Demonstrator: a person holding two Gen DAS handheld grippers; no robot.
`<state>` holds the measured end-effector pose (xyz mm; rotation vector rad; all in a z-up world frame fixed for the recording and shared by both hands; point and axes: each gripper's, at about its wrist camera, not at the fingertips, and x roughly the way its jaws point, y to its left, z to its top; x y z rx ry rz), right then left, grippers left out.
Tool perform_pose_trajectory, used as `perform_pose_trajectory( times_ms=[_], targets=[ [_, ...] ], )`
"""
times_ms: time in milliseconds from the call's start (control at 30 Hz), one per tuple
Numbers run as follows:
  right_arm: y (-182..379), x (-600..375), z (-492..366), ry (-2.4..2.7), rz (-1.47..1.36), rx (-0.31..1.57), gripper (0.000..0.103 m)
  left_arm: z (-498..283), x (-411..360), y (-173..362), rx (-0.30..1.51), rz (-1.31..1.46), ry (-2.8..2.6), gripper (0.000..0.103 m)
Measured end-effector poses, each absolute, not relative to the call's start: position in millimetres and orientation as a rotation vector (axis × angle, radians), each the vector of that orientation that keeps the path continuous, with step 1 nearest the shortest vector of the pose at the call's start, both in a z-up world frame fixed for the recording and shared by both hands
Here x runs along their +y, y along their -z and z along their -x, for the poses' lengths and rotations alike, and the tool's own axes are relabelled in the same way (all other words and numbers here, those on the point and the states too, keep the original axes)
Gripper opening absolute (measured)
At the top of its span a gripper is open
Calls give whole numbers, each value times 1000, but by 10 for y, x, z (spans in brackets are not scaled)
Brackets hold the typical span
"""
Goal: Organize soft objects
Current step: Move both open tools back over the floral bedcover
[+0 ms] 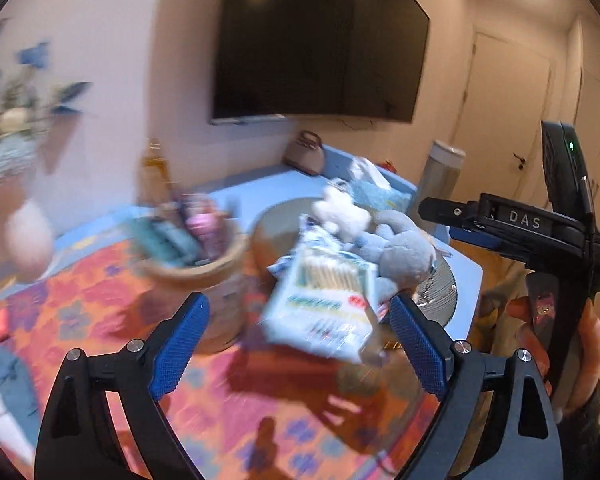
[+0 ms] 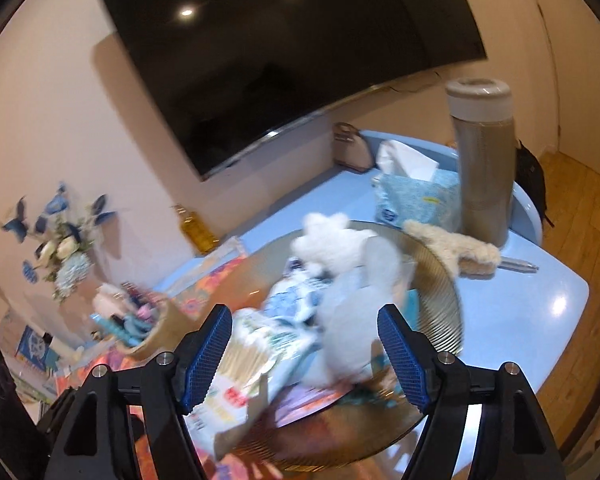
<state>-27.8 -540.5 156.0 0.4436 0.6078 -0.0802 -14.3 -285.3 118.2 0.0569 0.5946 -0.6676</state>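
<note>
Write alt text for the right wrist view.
The right gripper hangs open over a blurred pile on a round tray: a grey plush toy, a white plush toy and a cotton swab packet. Behind stand a tissue pack and a steel flask.

You had dark TV [image 2: 260,60] far beyond fingers; steel flask [image 2: 485,160] beyond right finger; wooden pot [image 1: 198,268] beyond left finger.

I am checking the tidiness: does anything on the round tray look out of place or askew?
Yes. The cotton swab pack lies tilted against the pile of plush toys, hanging over the round tray edge. It is a stiff packet among soft things.
</note>
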Motion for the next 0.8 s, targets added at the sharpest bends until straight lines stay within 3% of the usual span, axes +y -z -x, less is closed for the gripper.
perform_pose_trajectory(
  times_ms=[100,333,533,633,800],
  targets=[
    [-1658,-5016,362,-6,-406,572,88,298,-2287,-1233,580,-14,565,94],
    [-1586,-3734,462,-249,-218,593,99,491,-887,-1103,601,102,287,94],
    [-836,-2733,171,-400,-230,761,100,404,-242,-664,694,-81,-73,94],
    [-545,-2430,8,-430,-230,863,100,300,59,-438,732,-15,-66,94],
    [-541,-2206,-283,-396,-175,887,100,92,580,-179,787,166,-88,94]
  ],
)
